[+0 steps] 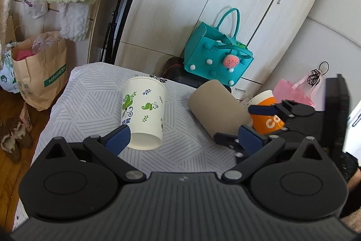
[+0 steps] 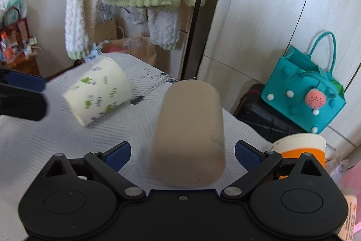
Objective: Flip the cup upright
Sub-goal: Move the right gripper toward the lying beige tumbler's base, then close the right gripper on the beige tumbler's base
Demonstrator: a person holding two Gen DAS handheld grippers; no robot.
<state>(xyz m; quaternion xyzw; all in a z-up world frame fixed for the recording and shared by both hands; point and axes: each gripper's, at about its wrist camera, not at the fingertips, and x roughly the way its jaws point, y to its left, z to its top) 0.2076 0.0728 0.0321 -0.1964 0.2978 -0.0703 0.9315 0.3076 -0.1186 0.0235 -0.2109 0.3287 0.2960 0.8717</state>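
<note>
Table with grey-hatched white cloth (image 1: 90,92) taken as reference: three paper cups sit on it. The tan paper cup (image 2: 189,128) lies toward the table's right side, on its side or strongly tilted, its mouth facing the right gripper (image 2: 182,156); blur makes it impossible to tell whether it rests on the cloth or is already partly raised. The right gripper's jaws are spread wide, one blue pad on either side of the cup near its rim, with a visible gap on both sides; nothing is held. The white cup with green leaf print (image 1: 143,113) lies on its side near the table's middle, mouth toward the left gripper (image 1: 182,139), whose jaws are likewise spread and empty, its left pad close beside that cup's rim. The orange cup (image 1: 267,115) stands upright at the table's right edge, beyond the tan cup. Judgement: one cup appears done, two remain down; grasp on the tan cup not yet made, flip still outstanding
</note>
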